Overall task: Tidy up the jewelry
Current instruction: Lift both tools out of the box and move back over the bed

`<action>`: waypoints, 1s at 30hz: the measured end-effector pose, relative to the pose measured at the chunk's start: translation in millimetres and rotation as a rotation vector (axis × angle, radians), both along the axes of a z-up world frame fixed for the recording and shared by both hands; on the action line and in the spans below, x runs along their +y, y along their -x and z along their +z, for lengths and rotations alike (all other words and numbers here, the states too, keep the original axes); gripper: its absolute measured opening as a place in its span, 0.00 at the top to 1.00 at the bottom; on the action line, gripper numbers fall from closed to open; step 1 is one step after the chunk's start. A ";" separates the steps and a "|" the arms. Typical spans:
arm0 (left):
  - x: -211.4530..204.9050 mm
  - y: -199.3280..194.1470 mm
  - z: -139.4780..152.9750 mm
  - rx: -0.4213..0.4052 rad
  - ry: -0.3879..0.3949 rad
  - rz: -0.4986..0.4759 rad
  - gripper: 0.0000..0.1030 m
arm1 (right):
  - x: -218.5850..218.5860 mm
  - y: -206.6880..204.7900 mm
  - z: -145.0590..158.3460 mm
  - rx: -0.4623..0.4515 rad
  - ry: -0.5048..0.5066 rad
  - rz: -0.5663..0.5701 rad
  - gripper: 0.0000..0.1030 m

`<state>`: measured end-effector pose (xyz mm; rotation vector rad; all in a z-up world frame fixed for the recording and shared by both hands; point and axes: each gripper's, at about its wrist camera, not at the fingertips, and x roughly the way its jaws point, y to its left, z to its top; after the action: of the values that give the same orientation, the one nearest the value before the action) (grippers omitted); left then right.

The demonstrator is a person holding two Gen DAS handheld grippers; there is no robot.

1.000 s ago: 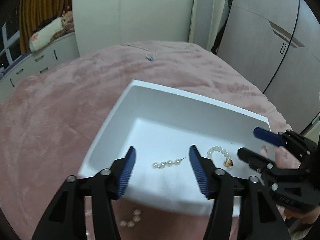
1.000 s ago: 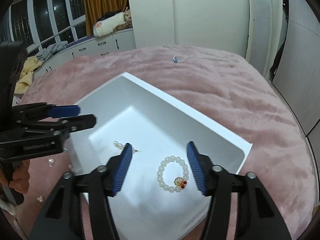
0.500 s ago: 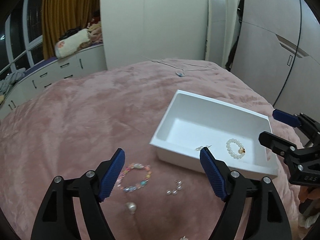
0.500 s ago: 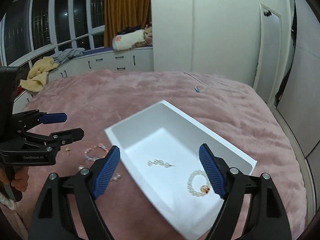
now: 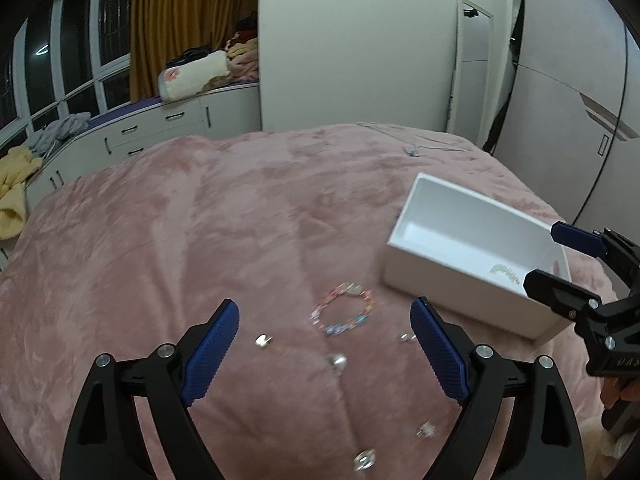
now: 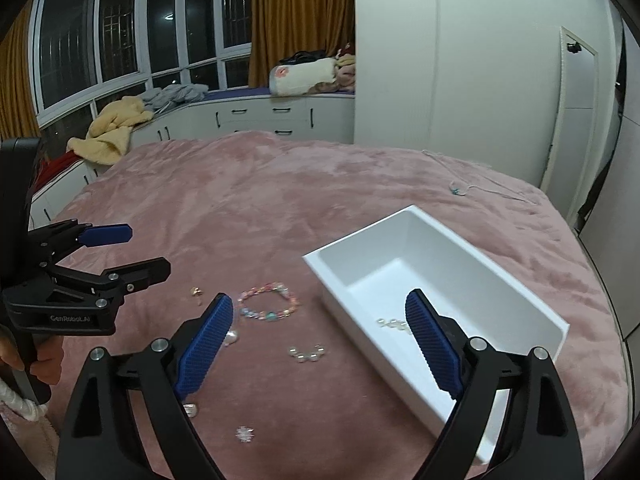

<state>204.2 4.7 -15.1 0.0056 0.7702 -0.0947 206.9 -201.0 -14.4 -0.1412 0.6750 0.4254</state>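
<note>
Jewelry lies scattered on a pink plush bedspread (image 5: 160,240), beside a white rectangular box (image 6: 472,264) that sits open-topped on the same cover. Nearest the box on the fabric is a multicoloured beaded bracelet (image 6: 269,304), a loose ring of pastel beads; in the left wrist view it sits between the blue pads of the left gripper (image 5: 325,324), which is spread wide and holds nothing above the bedspread. Around the bracelet are smaller pieces: a short string of pearl beads (image 6: 306,353), a small gold stud (image 6: 196,291), a sparkly flower-shaped piece (image 6: 244,434) and a few pale beads too blurred to name. Inside the box, a pearl strand (image 6: 390,323) rests on the floor near its front wall. The right gripper (image 6: 319,340) is also spread wide and empty, with one pad over the bedspread and the other over the box. A thin white cord (image 6: 476,188) lies far back on the bed.
</note>
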 end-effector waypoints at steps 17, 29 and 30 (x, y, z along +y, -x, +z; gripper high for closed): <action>64.7 26.6 -48.9 0.007 0.158 -0.029 0.09 | 55.2 -3.0 -43.6 0.056 0.042 0.085 0.19; 62.6 -6.4 -92.4 0.065 0.082 0.000 0.09 | 67.1 -23.4 -85.6 0.097 0.074 0.075 0.23; 62.2 -9.5 -96.0 0.072 0.076 0.001 0.09 | 67.2 -25.1 -88.6 0.101 0.074 0.073 0.23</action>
<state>213.7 66.9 -111.1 -0.0702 0.8379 -0.1235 232.0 -133.9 -103.1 -0.2156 0.7870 0.4798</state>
